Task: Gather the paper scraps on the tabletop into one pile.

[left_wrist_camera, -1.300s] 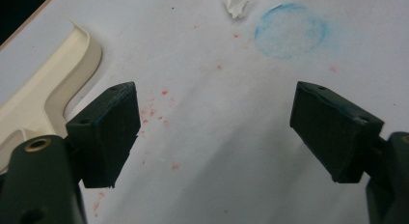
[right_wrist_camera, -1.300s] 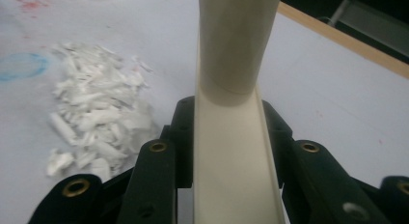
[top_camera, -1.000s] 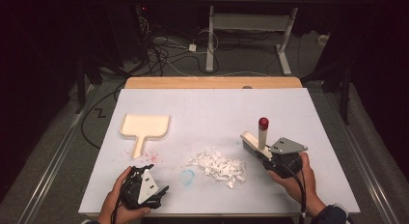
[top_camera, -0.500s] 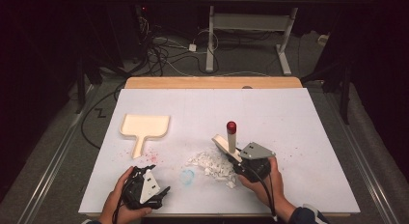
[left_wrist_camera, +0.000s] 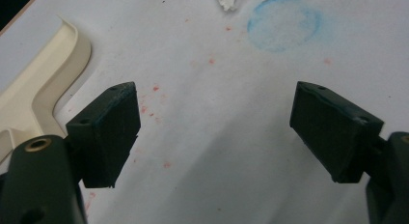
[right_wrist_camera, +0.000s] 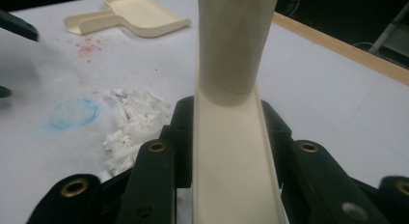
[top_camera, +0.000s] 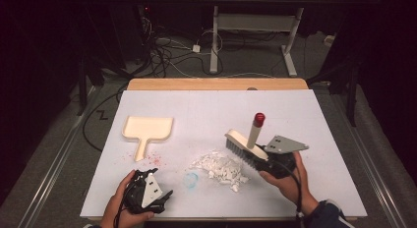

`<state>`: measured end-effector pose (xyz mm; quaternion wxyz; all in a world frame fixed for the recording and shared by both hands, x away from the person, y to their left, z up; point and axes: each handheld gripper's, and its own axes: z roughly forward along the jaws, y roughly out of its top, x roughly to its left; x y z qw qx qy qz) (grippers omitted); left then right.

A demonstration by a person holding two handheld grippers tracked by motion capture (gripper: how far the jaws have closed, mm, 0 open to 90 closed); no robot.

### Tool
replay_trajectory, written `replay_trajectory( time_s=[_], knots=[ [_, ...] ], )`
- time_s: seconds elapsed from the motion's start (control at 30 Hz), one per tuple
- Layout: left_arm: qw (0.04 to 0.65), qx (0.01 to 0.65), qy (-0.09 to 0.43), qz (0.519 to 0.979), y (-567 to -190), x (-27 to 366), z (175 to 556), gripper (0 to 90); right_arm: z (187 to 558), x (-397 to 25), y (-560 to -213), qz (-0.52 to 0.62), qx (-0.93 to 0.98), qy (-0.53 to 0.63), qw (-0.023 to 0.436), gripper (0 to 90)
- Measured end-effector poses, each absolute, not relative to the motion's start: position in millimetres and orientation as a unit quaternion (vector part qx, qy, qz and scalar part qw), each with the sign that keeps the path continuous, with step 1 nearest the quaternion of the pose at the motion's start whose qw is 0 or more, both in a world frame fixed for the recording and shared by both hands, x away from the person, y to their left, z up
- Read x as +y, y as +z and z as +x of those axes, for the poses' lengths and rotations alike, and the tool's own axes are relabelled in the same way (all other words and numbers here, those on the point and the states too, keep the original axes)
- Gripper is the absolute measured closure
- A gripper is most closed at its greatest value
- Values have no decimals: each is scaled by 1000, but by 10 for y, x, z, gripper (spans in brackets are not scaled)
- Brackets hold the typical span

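A cream brush (top_camera: 244, 146) with a red-tipped handle stands tilted at the right edge of a pile of white paper scraps (top_camera: 220, 167). My right gripper (top_camera: 264, 162) is shut on the brush body (right_wrist_camera: 231, 137), and the scraps (right_wrist_camera: 133, 123) lie just left of it. A cream dustpan (top_camera: 147, 128) rests flat at the left, apart from the pile. Near the front edge, my left gripper (top_camera: 164, 196) is held open; its gripper (left_wrist_camera: 214, 122) hovers over bare table with nothing between the jaws, and the dustpan's handle (left_wrist_camera: 36, 89) is to its left.
A blue ring mark (top_camera: 191, 179) and red specks (top_camera: 155, 159) stain the white table cover (top_camera: 206, 110). A wooden strip (top_camera: 216, 84) runs along the far edge. Cables and a desk frame lie on the floor beyond.
My right gripper carried the brush left toward the scraps, then drew back a little to the right. The left gripper stayed in place and open.
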<state>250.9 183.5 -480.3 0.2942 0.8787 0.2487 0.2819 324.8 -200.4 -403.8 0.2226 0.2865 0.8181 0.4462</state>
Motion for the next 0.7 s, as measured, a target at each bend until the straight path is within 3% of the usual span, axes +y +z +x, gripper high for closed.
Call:
replay_trajectory(
  time_s=[0.13,0.43,0.7],
  knots=[
    [293,249,283,879,-4797,1837,2512,171,3133,-2230,-3926,277,822,441,233,680],
    [311,265,279,869,-4747,1919,2507,173,2756,-2621,-4032,248,868,390,183,680],
    [321,269,276,865,-4732,1927,2519,174,2711,-2495,-4217,243,880,374,161,680]
  ],
)
